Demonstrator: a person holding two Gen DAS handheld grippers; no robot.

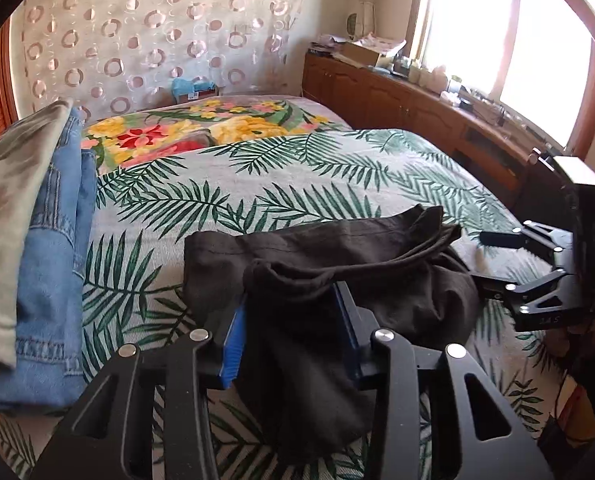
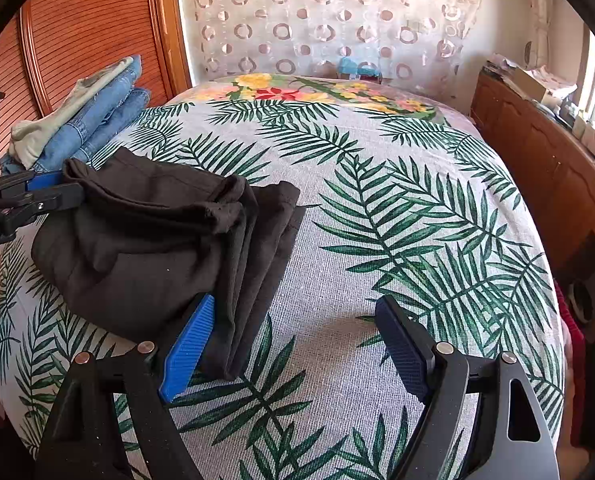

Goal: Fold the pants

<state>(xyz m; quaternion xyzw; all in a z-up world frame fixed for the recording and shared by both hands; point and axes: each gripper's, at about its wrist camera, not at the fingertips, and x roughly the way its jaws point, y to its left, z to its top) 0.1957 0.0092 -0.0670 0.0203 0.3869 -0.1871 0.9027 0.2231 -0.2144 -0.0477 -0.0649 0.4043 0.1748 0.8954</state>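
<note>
Left wrist view: dark brown pants [image 1: 329, 272], folded into a thick bundle, lying at centre frame on the palm-leaf bedspread [image 1: 257, 184]. Long axis of the bundle running from lower centre toward the right of centre, with the stacked fabric edges pointing to the upper right. Left gripper [image 1: 293, 340] at bottom centre, blue-padded fingers [image 1: 231, 344] pressing on either side of a raised fold of the pants, clamping it. Right gripper [image 1: 493, 258] entering from the right edge, fingers spread apart just beside the right end of the bundle; whether touching the cloth, cannot tell. Folded blue jeans [image 1: 53, 248] with a pale green garment [image 1: 5, 200] on top, lying at the left edge, apart from the pants.

Right wrist view: same pants [image 2: 157, 248] occupying the left-centre, long axis tilting from upper left to lower centre, layered edges fanning toward the lower right. Right gripper [image 2: 293, 344] at bottom, jaws standing wide; left blue pad [image 2: 185, 352] lying against the lower edge of the bundle, right pad [image 2: 401, 344] hovering over bare bedspread [image 2: 377, 208], nothing pinched between them. Left gripper [image 2: 63, 186] reaching in from the left edge, closing on the upper-left end of the pants. Jeans stack [image 2: 97, 120] sitting in the upper left, near the wooden louvred panel [image 2: 89, 28].
</note>
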